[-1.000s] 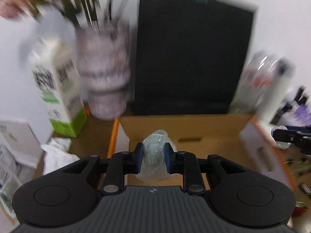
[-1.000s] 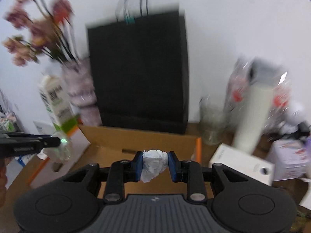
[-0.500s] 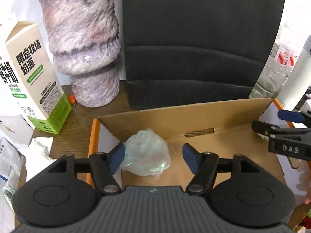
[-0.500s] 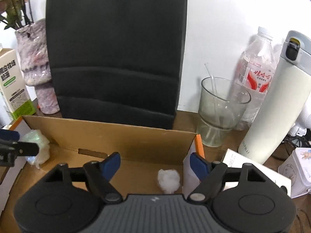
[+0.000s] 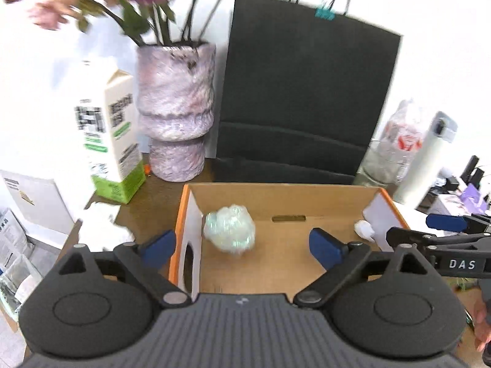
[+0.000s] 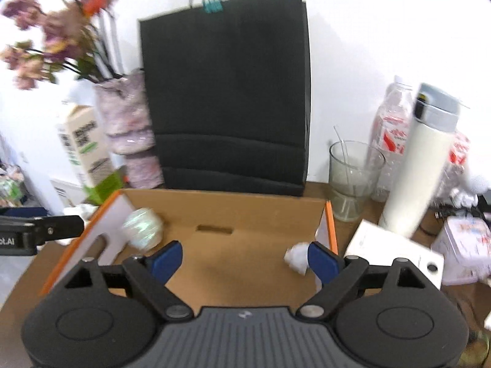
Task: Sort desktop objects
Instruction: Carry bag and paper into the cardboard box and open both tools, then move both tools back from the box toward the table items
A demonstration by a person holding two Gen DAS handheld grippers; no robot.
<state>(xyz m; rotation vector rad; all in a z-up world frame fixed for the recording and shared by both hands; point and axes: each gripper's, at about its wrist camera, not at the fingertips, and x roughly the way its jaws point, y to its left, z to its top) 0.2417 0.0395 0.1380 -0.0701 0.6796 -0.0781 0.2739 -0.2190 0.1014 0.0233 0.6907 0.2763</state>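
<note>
Matt cardboard box, seemingly glossy plastic wad

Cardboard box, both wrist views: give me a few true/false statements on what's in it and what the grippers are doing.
1. The clear plastic wad lies inside the cardboard box. True.
2. The left gripper is clamped on the plastic wad. False: its jaws have just been opening, stand wide, and the wad lies loose beyond them.
3. The white paper ball lies at the box's right end. True.
4. The right gripper holds the paper ball. False: its jaws have just opened wide; whether the ball touches the right pad is unclear.
5. The black paper bag lies flat in the box. False: it stands upright behind it.
</note>
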